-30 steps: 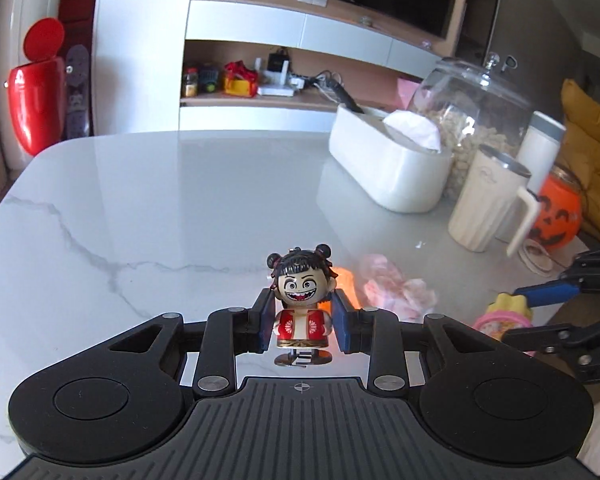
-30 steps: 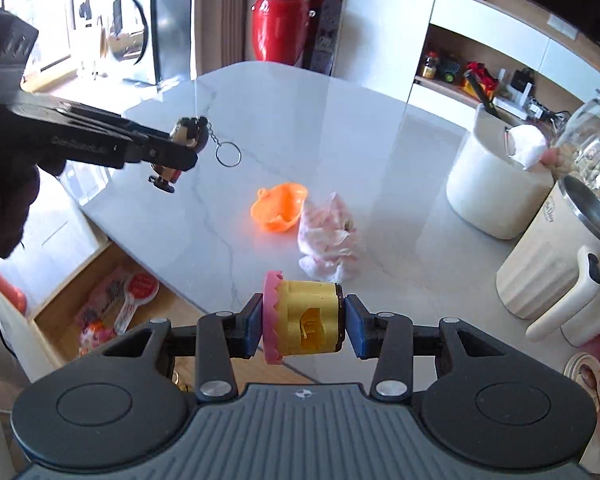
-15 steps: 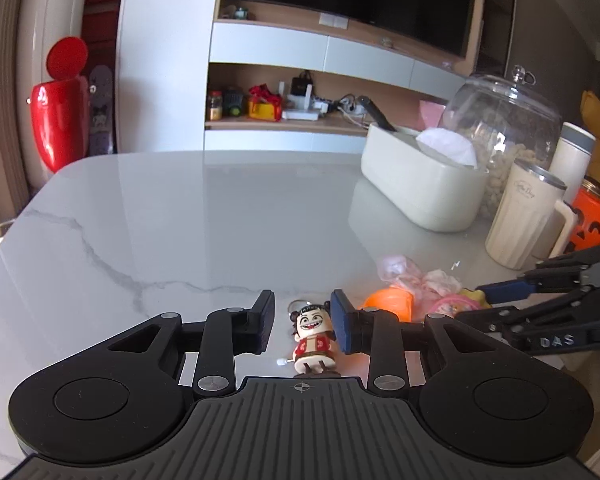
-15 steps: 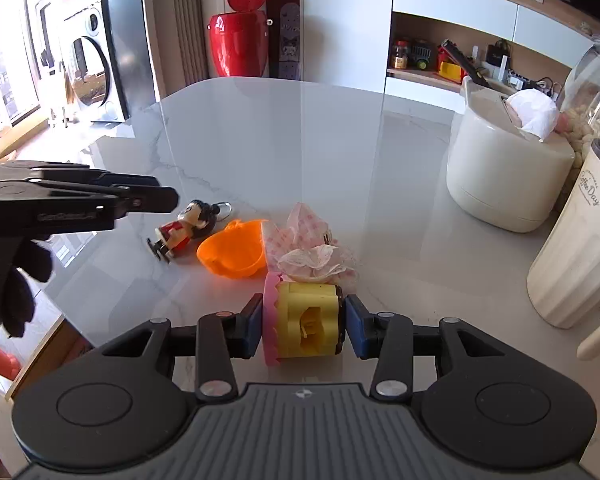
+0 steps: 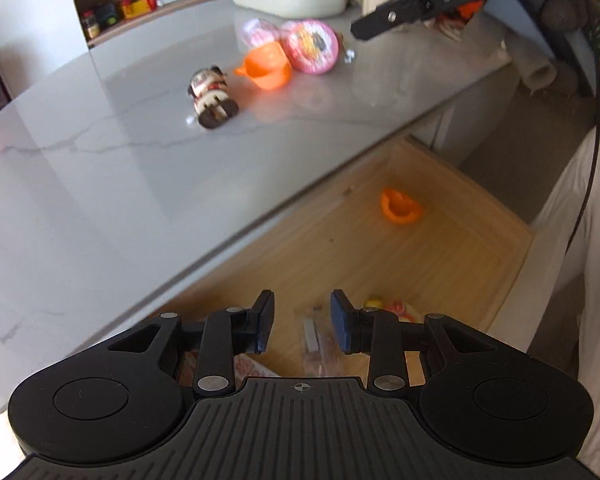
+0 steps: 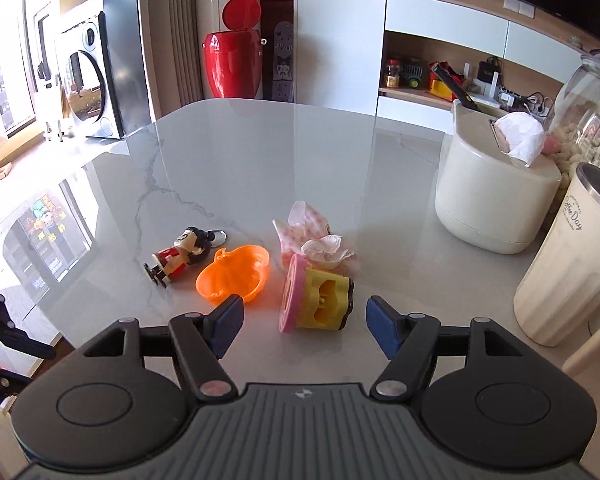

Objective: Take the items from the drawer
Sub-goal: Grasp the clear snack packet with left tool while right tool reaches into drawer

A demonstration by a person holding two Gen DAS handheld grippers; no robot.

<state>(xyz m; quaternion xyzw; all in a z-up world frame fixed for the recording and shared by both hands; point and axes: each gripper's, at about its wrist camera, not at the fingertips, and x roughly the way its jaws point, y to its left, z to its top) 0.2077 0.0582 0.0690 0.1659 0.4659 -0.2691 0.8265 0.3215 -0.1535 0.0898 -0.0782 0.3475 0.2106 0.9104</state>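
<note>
Counter: grey-white marble top (image 6: 260,152), pretty glossy, with a wall unit and shelves of clutter behind it
Drawer: wooden drawer (image 5: 451,240) pulled open under the counter edge, seen from the left wrist cam
In the drawer: one orange shell (image 5: 400,211) toward the far end, plus some packets (image 5: 315,340) at the near end, partly hidden behind the left gripper, too blurry to say what they are
Left gripper: left gripper (image 5: 301,322) hangs over the near end of the drawer, pointing down into it, jaws apart with nothing between the pads
Right gripper: right gripper (image 6: 304,326) sits low over the counter, jaws opening right now; the cake toy lies between the pads but neither pad touches it
Cake toy: pink-and-yellow cake toy (image 6: 317,300) lying on its side on the marble, pink end to the left
Wrapper: crumpled pink-dotted wrapper (image 6: 315,236) just behind the cake toy, looks like it's touching it
Orange half: other orange shell (image 6: 234,272) on the counter, hollow side up, just left of the cake toy
Figure: little keychain figure (image 6: 180,254) on its back beside that shell, ring at its head end
Other stuff: cream tissue box (image 6: 495,204) and cream canister (image 6: 567,264) off to the right, red bin (image 6: 232,60) on the floor beyond the counter
Person: pale sleeve (image 5: 571,280) along the right edge of the left cam
</note>
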